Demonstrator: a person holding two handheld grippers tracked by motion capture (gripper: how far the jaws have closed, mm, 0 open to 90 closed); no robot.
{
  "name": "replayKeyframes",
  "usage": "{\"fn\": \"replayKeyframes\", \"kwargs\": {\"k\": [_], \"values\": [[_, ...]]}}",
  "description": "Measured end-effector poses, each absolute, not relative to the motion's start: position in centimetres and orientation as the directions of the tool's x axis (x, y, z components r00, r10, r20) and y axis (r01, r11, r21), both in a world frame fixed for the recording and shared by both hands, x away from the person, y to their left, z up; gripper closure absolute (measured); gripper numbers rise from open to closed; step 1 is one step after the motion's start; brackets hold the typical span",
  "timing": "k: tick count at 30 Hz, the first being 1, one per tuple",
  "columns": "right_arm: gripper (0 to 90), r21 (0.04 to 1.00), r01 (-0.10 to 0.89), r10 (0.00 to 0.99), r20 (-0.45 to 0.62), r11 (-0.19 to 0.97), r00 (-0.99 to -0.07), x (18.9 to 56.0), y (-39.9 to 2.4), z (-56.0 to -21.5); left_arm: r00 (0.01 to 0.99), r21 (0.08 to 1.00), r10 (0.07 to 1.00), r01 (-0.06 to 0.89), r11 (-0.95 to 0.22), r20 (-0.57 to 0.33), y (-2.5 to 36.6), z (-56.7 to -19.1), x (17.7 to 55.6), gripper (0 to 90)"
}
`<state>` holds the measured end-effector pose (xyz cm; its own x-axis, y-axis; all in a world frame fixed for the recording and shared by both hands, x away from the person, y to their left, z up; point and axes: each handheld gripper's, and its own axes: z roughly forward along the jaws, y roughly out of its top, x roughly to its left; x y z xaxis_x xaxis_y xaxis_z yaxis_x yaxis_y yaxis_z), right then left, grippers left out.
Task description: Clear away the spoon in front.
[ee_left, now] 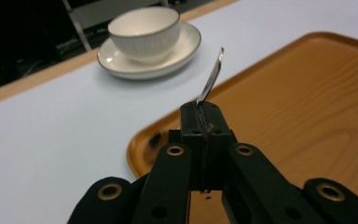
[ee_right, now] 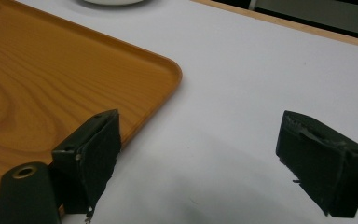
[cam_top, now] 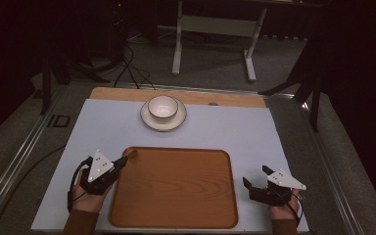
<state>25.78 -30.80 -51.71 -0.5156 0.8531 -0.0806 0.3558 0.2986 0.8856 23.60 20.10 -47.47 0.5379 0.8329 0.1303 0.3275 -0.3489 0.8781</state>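
On the bench (cam_top: 103,127), a wooden tray (cam_top: 176,191) lies near the person's edge, with a white cup (cam_top: 163,106) on a saucer (cam_top: 149,120) beyond it. The left gripper (cam_top: 125,159) sits at the tray's near-left corner, its fingers (ee_left: 192,122) clamped on a thin metal utensil handle (ee_left: 212,77) that points up toward the cup. The right gripper (cam_top: 255,178) rests on the bench just right of the tray, its fingers (ee_right: 95,149) spread wide apart, holding nothing.
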Motion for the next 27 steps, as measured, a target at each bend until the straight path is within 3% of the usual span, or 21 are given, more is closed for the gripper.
{"fn": "replayKeyframes", "kwargs": {"k": [20,27], "values": [[13.7,0.886,0.353,0.853,-0.085,0.301,-0.516,25.8,-30.8,-51.7,0.551,0.831,0.834,0.445,-0.333,0.039,20.4,-50.0,21.4,89.2],[13.8,0.887,0.352,0.853,-0.084,0.3,-0.515,25.7,-30.8,-51.7,0.543,0.817,0.839,0.472,-0.332,0.027,20.4,-50.5,21.0,81.4]]}}
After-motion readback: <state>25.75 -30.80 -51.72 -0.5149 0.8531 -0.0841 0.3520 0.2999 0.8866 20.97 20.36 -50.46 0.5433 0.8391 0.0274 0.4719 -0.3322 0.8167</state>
